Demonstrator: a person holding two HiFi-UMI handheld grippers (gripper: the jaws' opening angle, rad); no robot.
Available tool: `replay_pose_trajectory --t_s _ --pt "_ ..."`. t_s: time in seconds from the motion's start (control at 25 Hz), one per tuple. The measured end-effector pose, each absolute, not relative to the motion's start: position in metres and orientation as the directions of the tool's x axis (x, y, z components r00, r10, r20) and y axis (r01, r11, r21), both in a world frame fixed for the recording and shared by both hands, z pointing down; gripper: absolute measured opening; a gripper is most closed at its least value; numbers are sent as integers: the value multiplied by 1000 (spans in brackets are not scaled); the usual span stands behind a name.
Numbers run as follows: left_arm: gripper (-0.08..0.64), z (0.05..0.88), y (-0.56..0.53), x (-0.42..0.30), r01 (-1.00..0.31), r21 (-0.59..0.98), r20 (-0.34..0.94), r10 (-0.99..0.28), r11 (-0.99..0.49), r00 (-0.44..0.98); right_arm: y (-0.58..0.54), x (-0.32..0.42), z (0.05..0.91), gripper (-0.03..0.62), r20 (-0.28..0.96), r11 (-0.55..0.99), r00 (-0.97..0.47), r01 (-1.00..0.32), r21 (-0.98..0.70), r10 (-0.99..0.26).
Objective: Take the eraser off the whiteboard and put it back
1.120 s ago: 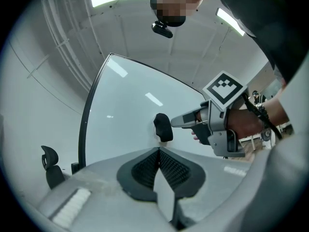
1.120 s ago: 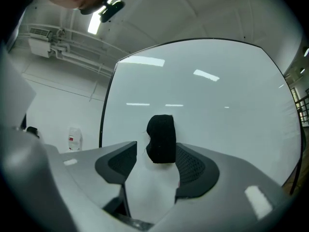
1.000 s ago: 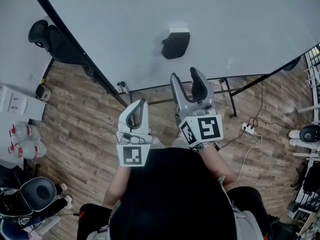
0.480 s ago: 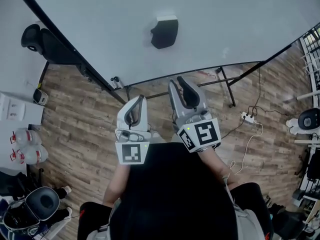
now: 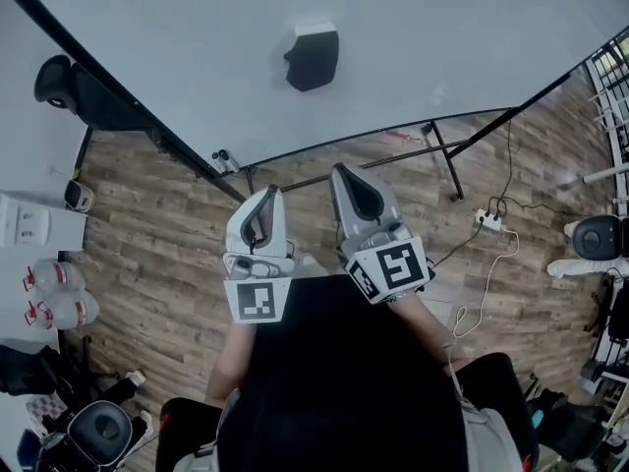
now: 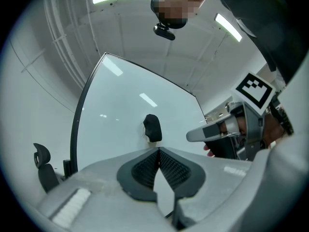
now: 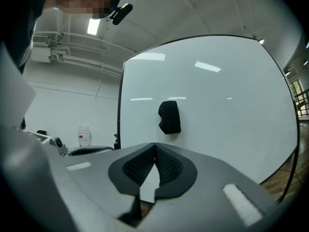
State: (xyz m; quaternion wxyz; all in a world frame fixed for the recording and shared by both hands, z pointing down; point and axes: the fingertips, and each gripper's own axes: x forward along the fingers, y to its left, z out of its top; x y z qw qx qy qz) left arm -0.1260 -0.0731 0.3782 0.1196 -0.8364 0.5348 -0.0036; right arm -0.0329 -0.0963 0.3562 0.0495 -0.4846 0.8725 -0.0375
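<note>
Readable text: none in any view.
Left claw [image 5: 271, 195], its marker cube [image 5: 257, 301]: black-and-white square pattern, no letters or digits.
Right claw [image 5: 343, 171], its cube [image 5: 395, 265]: the same kind of pattern.
Bottles [image 5: 59, 293] by the wall: red labels, print too small to read.
Jug [image 7: 84, 135]: red label, illegible.

Holds left gripper [image 5: 267, 195] and right gripper [image 5: 346, 172] side by side ahead of the chest, close but not touching, both pointing forward and about level. Has the left jaws pressed together on nothing. Has just been closing the right jaws (nothing between them), now tip to tip. Shows a forearm [image 5: 232, 357] behind each marker cube
</note>
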Motion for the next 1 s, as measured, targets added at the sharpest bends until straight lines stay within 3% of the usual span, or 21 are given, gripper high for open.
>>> replay_pose_trajectory --t_s 1.0 --pt "2 395 -76 -124 -891 -174 -81 -896 -419 437 -83 -45 389 2 -1 581 -584 -808 -102 -812"
